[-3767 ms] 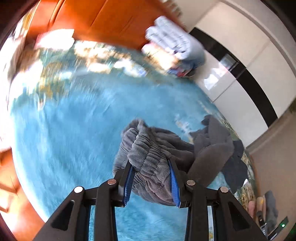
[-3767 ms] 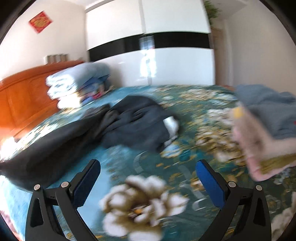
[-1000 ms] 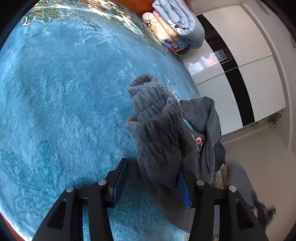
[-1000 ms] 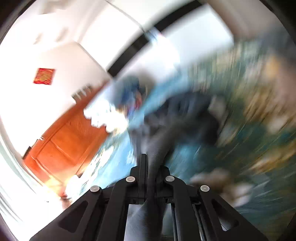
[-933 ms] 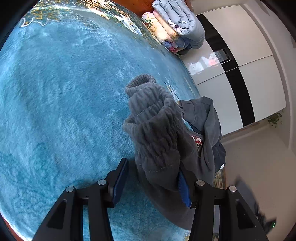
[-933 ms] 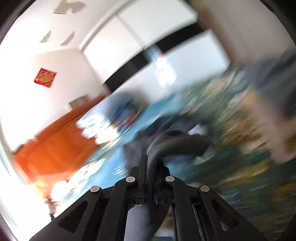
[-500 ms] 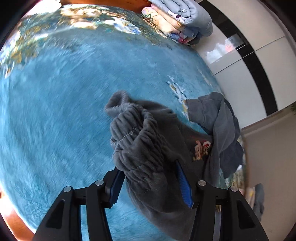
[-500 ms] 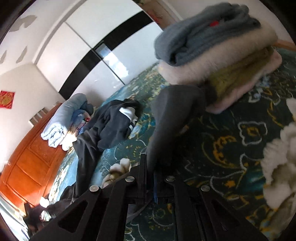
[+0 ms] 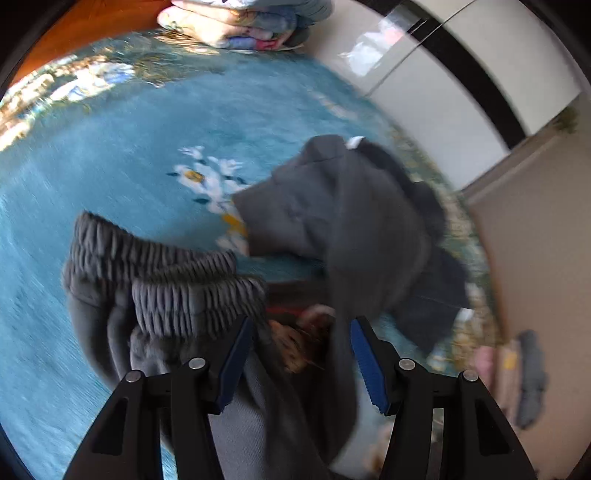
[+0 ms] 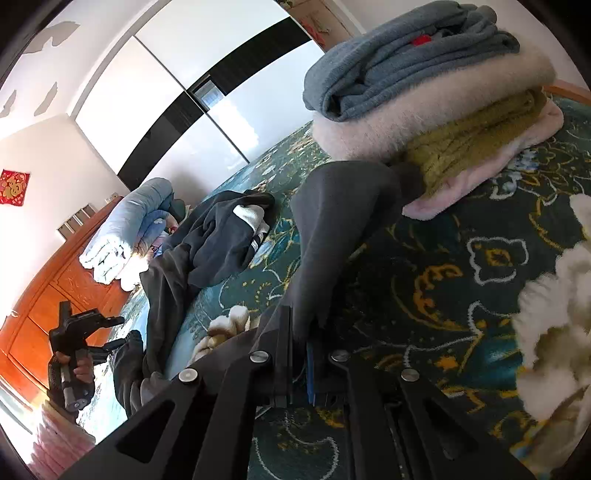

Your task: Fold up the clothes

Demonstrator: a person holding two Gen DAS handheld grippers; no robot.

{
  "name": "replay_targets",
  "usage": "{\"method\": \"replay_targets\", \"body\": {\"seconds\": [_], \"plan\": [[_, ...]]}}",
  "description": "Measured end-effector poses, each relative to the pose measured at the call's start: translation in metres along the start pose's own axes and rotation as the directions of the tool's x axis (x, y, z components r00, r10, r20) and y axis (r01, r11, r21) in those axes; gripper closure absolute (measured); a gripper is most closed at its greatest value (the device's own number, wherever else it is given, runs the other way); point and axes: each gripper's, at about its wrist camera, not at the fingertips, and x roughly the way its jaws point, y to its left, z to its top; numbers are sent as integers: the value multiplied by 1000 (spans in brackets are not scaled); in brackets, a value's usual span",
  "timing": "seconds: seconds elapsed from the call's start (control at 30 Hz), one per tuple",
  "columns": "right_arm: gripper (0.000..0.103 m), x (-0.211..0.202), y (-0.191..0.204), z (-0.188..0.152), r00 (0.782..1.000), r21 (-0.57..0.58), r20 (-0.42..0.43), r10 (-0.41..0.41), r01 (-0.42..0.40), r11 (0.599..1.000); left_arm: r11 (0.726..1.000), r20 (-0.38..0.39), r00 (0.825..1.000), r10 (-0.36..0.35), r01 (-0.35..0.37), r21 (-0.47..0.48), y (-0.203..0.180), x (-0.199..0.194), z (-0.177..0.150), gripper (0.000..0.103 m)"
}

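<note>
Left wrist view: the left gripper (image 9: 301, 354) hangs over a blue floral bedspread (image 9: 110, 155) with its blue-padded fingers (image 9: 232, 360) spread, and grey trousers (image 9: 177, 291) lie bunched between and beneath them, elastic waistband to the left; whether the pads press the cloth cannot be told through the blur. A dark hoodie (image 9: 343, 221) lies just beyond, overlapping the trousers. Folded bedding (image 9: 236, 22) sits at the head of the bed by the white wardrobe (image 9: 443, 85).

Right wrist view: the right gripper (image 10: 299, 354) has its fingers pressed together, pinching a flap of the grey trousers (image 10: 332, 229), which stretches up from the jaws. The flap's far edge touches a stack of folded clothes (image 10: 443, 96), blue on top, then pink and yellow. The person's left hand (image 10: 79, 369) grips the other tool at far left.
</note>
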Motion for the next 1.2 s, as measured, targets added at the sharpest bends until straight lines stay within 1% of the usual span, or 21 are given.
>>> {"method": "replay_targets", "body": {"seconds": [0.1,0.13,0.2,0.27,0.3,0.37,0.43,0.47,0.5,0.53,0.6,0.63,0.73,0.77,0.87,0.9,0.93,1.0,1.1,1.17,1.2], "plan": [[98,1,-2,-1,1000,-1,-6,0,0,1000,994,66,992,-112,111,9,11,-42,-14,43],[98,2,-3,-2,1000,1,-10,1,-1,1000,994,102,989,-107,105,18,18,-56,-20,41],[98,2,-6,-2,1000,17,-21,10,-10,1000,999,162,986,-38,34,27,34,-69,-25,39],[98,3,-10,-2,999,36,-29,18,-17,999,996,176,981,84,-87,10,57,-70,-30,40],[98,3,-10,-2,999,40,-30,20,-18,999,993,154,981,116,-117,-5,66,-65,-32,41],[98,2,-10,-3,999,39,-30,17,-16,999,996,110,990,85,-81,-37,76,-51,-34,43],[98,2,-9,-3,999,36,-30,15,-14,999,997,105,993,61,-55,-55,77,-42,-34,51],[98,2,-9,-4,999,33,-28,15,-15,999,997,109,992,59,-53,-57,75,-38,-32,53],[98,2,-10,-4,999,36,-29,21,-20,999,997,98,993,70,-66,-51,72,-30,-28,59],[98,3,-12,-4,999,46,-32,30,-28,999,996,84,993,84,-81,-45,70,-22,-24,71],[98,4,-16,-4,998,65,-37,49,-46,997,994,62,996,68,-63,-86,69,-9,-24,80],[98,5,-19,-4,998,75,-40,58,-55,996,993,59,997,55,-48,-105,68,-7,-25,88],[98,6,-25,-5,995,103,-47,85,-79,991,993,99,988,121,-119,-26,49,-16,-29,93],[98,7,-26,-4,995,113,-45,94,-88,990,992,110,986,126,-125,-20,43,-21,-29,94],[99,7,-27,1,991,144,-29,132,-127,981,995,170,981,96,-91,-41,25,-53,-20,96],[99,4,-25,6,988,156,-7,153,-150,976,996,202,975,87,-82,-36,19,-68,-15,96],[99,-3,-18,11,985,146,21,170,-172,974,998,249,966,67,-65,-17,13,-92,-13,96],[99,-23,2,19,977,80,84,199,-205,975,999,344,939,20,-32,27,3,-143,-11,96],[99,-57,31,21,963,-14,129,235,-235,972,1000,382,924,-5,12,-14,33,-191,-28,96],[99,-76,38,16,957,-6,133,257,-259,966,998,404,915,-20,41,-45,54,-222,-40,96],[99,-83,41,15,959,-2,126,255,-256,967,997,394,919,-14,44,-66,68,-225,-48,96]]}}
